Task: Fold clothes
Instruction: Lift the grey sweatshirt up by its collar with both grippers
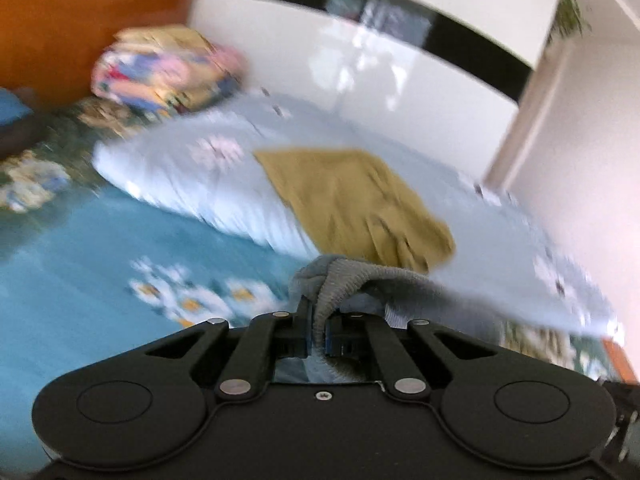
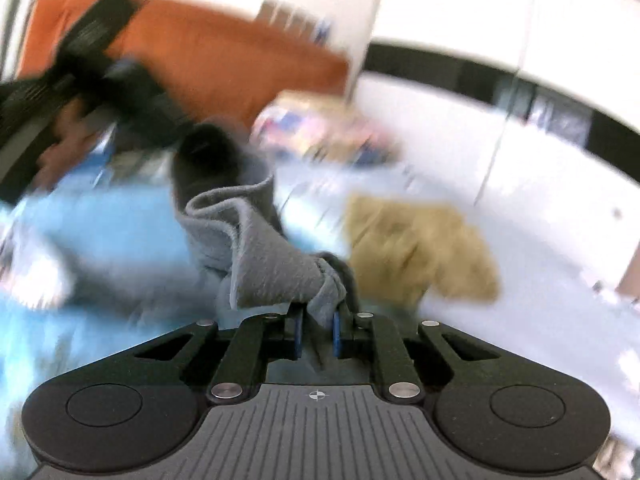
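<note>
Gripped grey cloth [image 1: 340,280] in both grippers: left [image 1: 318,332], right [image 2: 316,332], fingers clamped on bunched corners. Cloth lifted over bed [image 1: 80,272], spanning between hands; folded mustard piece [image 1: 352,204] just ahead.

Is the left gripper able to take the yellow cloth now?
Probably not yet: the left gripper is shut on the grey garment. The yellow cloth lies uncovered just beyond it.

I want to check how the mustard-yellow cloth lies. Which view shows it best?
The left wrist view: the mustard-yellow cloth lies flat on the pale blue bedding, its outline fairly clear despite blur. The right wrist view shows the same cloth heavily smeared, its edges indistinct.
</note>
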